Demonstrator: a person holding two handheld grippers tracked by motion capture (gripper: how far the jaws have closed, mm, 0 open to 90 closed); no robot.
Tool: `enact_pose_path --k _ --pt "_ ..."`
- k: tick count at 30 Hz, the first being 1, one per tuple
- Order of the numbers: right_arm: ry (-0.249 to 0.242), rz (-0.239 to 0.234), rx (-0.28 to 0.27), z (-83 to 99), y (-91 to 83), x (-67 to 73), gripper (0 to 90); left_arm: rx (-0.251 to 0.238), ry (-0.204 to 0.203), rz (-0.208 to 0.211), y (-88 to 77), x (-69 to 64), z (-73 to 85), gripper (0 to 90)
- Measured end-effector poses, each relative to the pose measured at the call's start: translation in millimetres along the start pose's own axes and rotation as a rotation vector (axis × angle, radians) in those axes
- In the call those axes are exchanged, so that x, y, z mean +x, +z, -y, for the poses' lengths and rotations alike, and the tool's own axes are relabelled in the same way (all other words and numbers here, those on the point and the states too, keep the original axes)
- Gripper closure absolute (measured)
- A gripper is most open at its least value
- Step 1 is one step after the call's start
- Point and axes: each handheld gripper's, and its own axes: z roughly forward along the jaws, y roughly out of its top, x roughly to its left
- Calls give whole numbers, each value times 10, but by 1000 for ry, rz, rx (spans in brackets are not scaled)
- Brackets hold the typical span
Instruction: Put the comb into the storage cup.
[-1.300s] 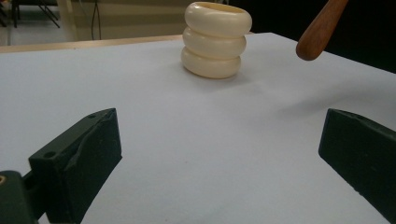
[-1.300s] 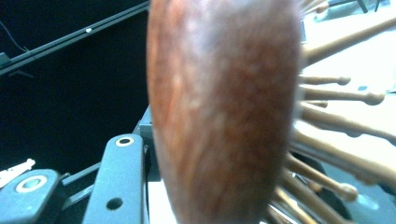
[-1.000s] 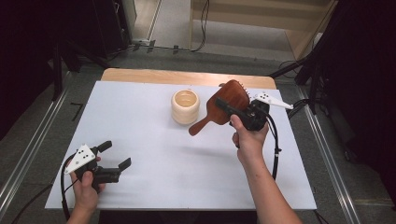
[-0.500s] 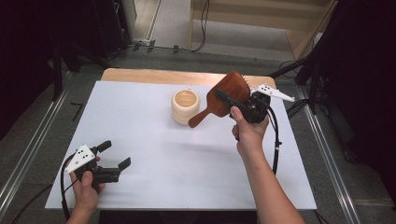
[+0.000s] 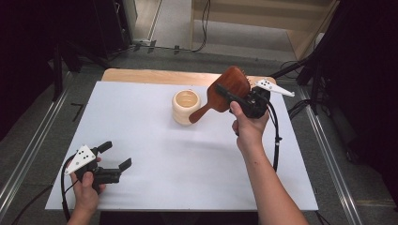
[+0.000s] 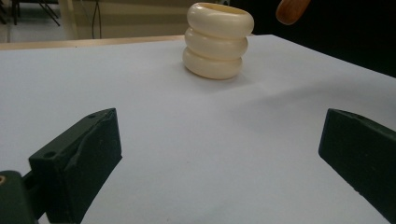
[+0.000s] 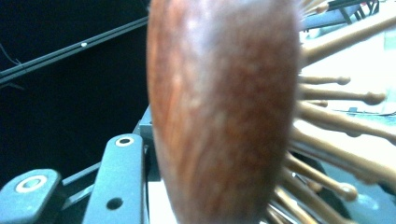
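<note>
Right gripper (image 5: pixel 224 93): clamped on reddish-brown wooden paddle hairbrush (image 5: pixel 227 87); far jaw hidden behind brush head.
Left gripper (image 5: pixel 116 156): jaws wide apart, empty.
Cream ribbed ring-stacked cup (image 5: pixel 186 106): just beside brush handle tip.

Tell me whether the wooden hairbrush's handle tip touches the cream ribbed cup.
Apart. The left gripper view shows the handle tip raised beside the cup, with background between them.

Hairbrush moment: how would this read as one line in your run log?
right gripper: shut on hairbrush, raised beside cup | left gripper: open, idle, near table edge
</note>
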Motion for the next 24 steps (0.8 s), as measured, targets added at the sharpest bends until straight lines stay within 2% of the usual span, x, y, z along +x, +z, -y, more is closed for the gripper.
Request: enact_pose_path --k 17,24 --pt "-11 7 -20 -110 71 -65 510 0 -3 3 -3 12 0 0" --pt "1 17 -29 -148 129 -109 510 -1 -4 3 -3 12 -1 0"
